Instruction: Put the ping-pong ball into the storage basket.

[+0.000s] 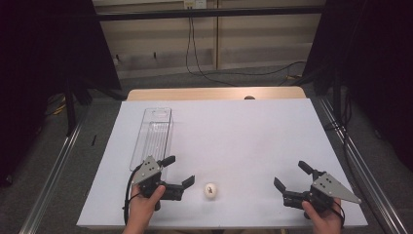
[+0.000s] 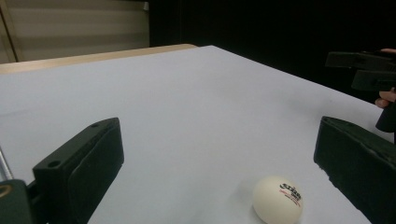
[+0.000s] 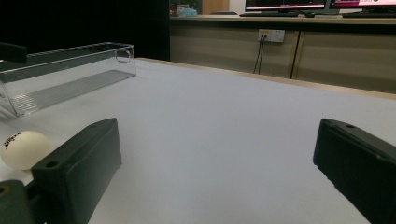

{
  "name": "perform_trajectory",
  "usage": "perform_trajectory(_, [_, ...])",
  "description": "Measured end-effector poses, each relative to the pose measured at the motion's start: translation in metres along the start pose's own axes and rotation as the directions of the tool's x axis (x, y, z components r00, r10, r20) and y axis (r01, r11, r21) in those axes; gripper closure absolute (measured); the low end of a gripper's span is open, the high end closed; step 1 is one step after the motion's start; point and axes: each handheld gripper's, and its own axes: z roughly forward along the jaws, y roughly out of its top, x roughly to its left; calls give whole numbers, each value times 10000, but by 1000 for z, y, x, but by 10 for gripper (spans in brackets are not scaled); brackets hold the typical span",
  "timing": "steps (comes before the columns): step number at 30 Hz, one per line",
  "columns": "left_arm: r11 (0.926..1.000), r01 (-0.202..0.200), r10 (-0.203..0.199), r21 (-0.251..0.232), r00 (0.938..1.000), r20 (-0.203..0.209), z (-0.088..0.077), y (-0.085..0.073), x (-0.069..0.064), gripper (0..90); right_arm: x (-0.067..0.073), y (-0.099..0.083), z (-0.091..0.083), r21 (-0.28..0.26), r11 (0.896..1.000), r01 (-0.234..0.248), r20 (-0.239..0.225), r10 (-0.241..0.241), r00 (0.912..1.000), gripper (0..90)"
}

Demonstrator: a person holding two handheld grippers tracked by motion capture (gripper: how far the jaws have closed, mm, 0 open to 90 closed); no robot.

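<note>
Clear glossy plastic tray (image 1: 153, 134), matt white ball (image 1: 211, 190).

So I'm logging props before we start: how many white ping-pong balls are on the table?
1. The white ping-pong ball lies on the white tabletop near its front edge, just right of the open left gripper.

Ball (image 1: 210, 190) between grippers, tray (image 1: 152, 136) behind left.

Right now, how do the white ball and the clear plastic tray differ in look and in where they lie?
The ball is round, opaque white and carries printed marks, while the tray is long, rectangular and see-through. The ball lies near the table's front edge, just right of the open left claw; the tray lies farther back, behind that claw. The ball is much smaller than the tray. Both rest on the white table, touched by no claw.
</note>
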Motion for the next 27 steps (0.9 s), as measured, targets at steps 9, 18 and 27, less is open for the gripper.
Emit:
perform_trajectory(9, [9999, 75, -76, 84, 9999, 72, 6, 0, -3, 17, 1, 0, 2, 1, 10000, -39, 22, 39, 10000, 8])
perform_trajectory(18, [9997, 55, -59, 244, 9998, 163, 13, -1, -7, 17, 2, 0, 2, 14, 10000, -52, -4, 52, 10000, 9])
perform_trajectory(27, [9992, 95, -106, 398, 9995, 286, 19, -2, -9, 17, 2, 0, 2, 8, 10000, -46, -4, 46, 10000, 9])
